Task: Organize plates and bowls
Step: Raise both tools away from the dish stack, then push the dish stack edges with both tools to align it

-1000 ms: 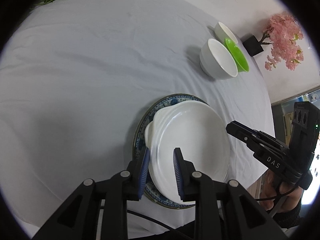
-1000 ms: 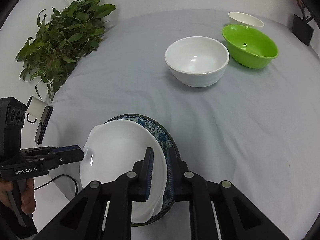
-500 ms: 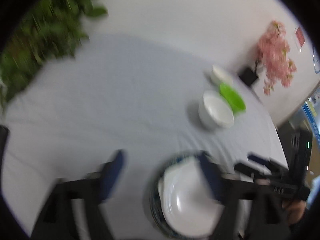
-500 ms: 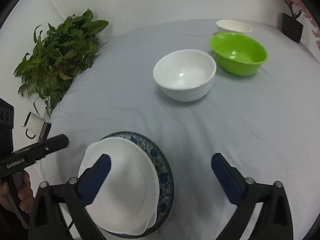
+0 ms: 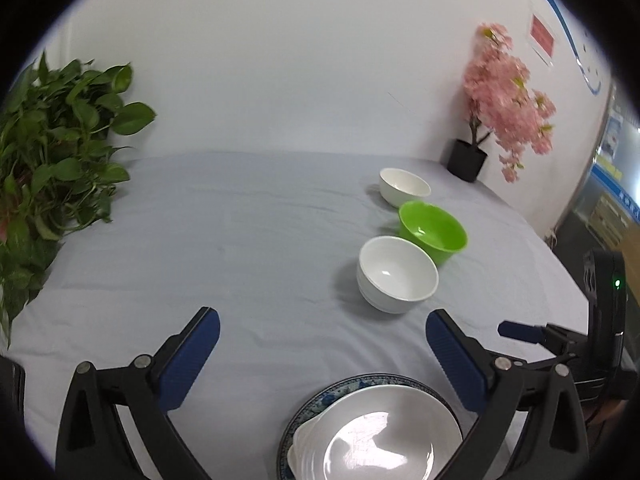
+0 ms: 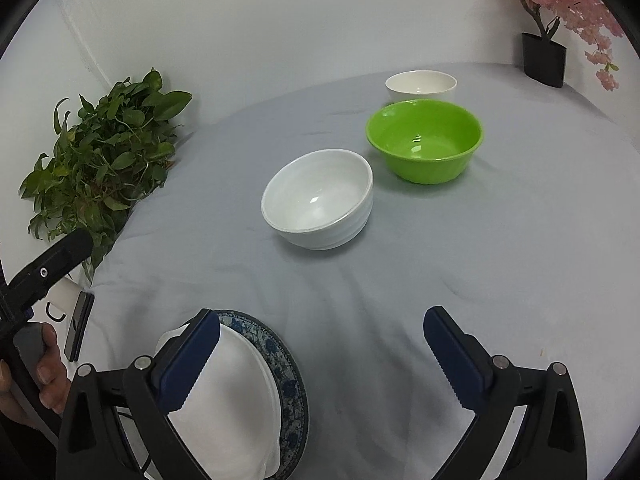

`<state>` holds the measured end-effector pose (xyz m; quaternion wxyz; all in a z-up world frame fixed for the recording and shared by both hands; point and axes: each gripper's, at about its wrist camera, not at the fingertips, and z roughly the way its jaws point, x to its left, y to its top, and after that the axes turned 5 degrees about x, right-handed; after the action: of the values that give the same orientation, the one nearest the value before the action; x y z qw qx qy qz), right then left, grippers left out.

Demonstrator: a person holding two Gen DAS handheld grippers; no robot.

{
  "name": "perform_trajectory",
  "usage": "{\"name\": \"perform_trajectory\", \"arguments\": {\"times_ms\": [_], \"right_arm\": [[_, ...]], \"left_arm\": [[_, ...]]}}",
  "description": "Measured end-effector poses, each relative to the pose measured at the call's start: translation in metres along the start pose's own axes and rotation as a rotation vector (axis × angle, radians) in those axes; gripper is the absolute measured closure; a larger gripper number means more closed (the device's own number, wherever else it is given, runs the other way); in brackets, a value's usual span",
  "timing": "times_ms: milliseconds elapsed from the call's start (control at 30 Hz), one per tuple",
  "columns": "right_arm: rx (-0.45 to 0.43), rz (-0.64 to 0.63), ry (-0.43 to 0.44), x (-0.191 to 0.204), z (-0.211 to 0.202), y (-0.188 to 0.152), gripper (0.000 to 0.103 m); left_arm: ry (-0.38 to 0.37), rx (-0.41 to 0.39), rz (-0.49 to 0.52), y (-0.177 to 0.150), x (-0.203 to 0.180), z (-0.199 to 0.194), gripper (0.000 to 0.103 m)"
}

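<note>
A white plate [image 5: 380, 440] lies on a blue-patterned plate [image 5: 316, 402] at the near table edge; they also show in the right wrist view, white [image 6: 224, 408] on blue [image 6: 280, 360]. Beyond stand a ribbed white bowl [image 5: 396, 274] [image 6: 320, 200], a green bowl [image 5: 434, 230] [image 6: 424, 140] and a small white bowl [image 5: 404, 186] [image 6: 420, 85]. My left gripper [image 5: 322, 360] is open and empty above the plates. My right gripper [image 6: 320, 360] is open and empty, its left finger over the white plate.
A leafy green plant [image 5: 48, 152] [image 6: 100, 160] stands at the table's left. A pink flower tree in a black pot [image 5: 504, 100] [image 6: 544, 56] stands at the back right. A phone and white mug [image 6: 76, 320] lie at the left edge.
Both grippers were shut on the white plate's rim; they have opened wide, let it go onto the blue plate, and pulled back and up.
</note>
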<state>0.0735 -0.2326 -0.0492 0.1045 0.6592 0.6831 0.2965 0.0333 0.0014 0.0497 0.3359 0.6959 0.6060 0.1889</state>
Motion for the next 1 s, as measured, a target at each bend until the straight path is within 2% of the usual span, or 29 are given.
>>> {"name": "perform_trajectory", "arguments": {"times_ms": [133, 300, 500, 700, 900, 967, 1000], "right_arm": [[0.006, -0.010, -0.008, -0.004, 0.004, -0.004, 0.000], [0.028, -0.013, 0.010, -0.013, 0.011, -0.009, 0.000], [0.096, -0.078, 0.122, -0.017, 0.016, -0.024, 0.000], [0.195, -0.147, 0.243, -0.014, 0.014, -0.061, 0.004], [0.229, -0.159, 0.275, 0.000, 0.015, -0.082, 0.008], [0.237, -0.162, 0.274, 0.005, 0.017, -0.083, 0.014], [0.249, -0.158, 0.272, 0.007, 0.020, -0.085, 0.015]], "left_arm": [[0.005, 0.009, 0.034, 0.000, -0.016, 0.007, 0.001], [0.018, 0.011, -0.002, -0.007, -0.018, 0.008, 0.001], [0.013, 0.100, -0.080, -0.024, 0.009, 0.003, 0.001], [-0.108, 0.241, -0.251, -0.060, 0.051, 0.003, 0.001], [-0.236, 0.325, -0.371, -0.083, 0.075, 0.007, 0.002], [-0.288, 0.347, -0.388, -0.086, 0.075, 0.010, 0.003], [-0.309, 0.360, -0.394, -0.088, 0.074, 0.012, 0.007]]}}
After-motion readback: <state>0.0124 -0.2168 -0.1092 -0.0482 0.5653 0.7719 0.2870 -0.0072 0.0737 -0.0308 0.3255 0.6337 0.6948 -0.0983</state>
